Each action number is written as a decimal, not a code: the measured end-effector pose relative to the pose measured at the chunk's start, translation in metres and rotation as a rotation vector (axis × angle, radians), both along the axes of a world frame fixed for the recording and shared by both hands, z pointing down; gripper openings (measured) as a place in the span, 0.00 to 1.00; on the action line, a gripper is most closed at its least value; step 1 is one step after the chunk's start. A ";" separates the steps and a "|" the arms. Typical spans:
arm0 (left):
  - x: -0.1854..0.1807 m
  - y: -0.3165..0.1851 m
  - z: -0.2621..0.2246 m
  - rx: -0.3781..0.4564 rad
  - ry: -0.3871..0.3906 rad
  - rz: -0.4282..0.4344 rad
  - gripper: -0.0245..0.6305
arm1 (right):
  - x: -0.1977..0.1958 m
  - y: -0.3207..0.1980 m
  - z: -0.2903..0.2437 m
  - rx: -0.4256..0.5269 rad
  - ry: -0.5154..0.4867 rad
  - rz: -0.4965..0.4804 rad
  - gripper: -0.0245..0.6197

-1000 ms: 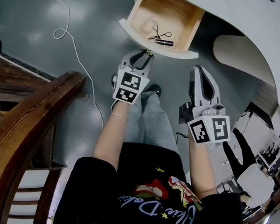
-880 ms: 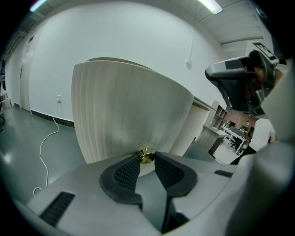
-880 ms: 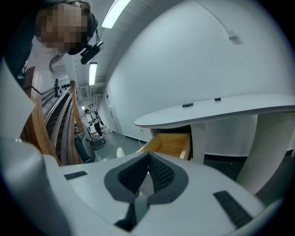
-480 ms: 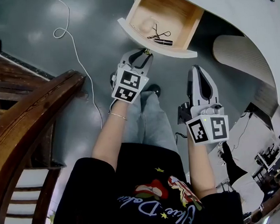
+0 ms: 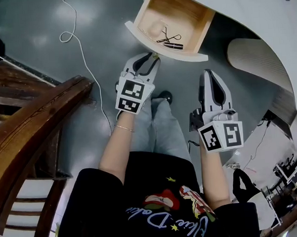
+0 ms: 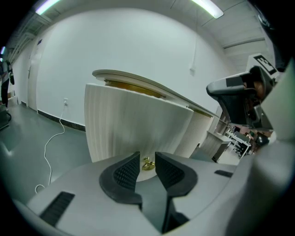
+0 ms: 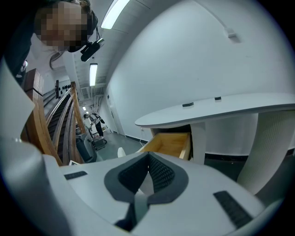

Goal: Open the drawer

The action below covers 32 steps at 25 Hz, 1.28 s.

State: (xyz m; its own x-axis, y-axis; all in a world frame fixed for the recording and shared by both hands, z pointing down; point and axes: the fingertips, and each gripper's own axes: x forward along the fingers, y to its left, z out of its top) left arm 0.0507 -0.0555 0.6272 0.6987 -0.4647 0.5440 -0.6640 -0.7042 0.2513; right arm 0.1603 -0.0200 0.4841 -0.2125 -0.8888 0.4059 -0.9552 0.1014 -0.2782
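Left gripper [image 5: 152, 57]: held forward on a bare, outstretched left forearm [image 5: 117, 143], tilted downward; jaws apart and just been opening, a small brass knob [image 6: 148, 163] showing in the gap with neither pad pressing on it. Right gripper [image 5: 210, 73]: held forward and lower in the head view on the right forearm [image 5: 213, 179], tilted downward; jaw tips together, nothing between them.

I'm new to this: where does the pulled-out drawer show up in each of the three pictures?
Head view: drawer at top centre, open, seen from above.
Left gripper view: drawer fills the middle, with its ribbed white front facing the camera.
Right gripper view: drawer at centre, seen as a wooden box.
Shared landmark: the white desktop directly over the drawer.
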 end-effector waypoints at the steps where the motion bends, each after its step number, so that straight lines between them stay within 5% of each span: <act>1: -0.002 0.000 -0.003 0.004 0.002 -0.005 0.19 | 0.001 0.001 -0.001 0.002 -0.002 0.000 0.03; 7: -0.014 0.002 -0.032 0.034 0.022 -0.056 0.05 | 0.005 0.003 -0.010 0.015 -0.020 0.005 0.03; 32: -0.014 0.012 -0.197 0.153 0.065 -0.063 0.04 | -0.017 0.009 -0.111 0.156 -0.106 -0.108 0.03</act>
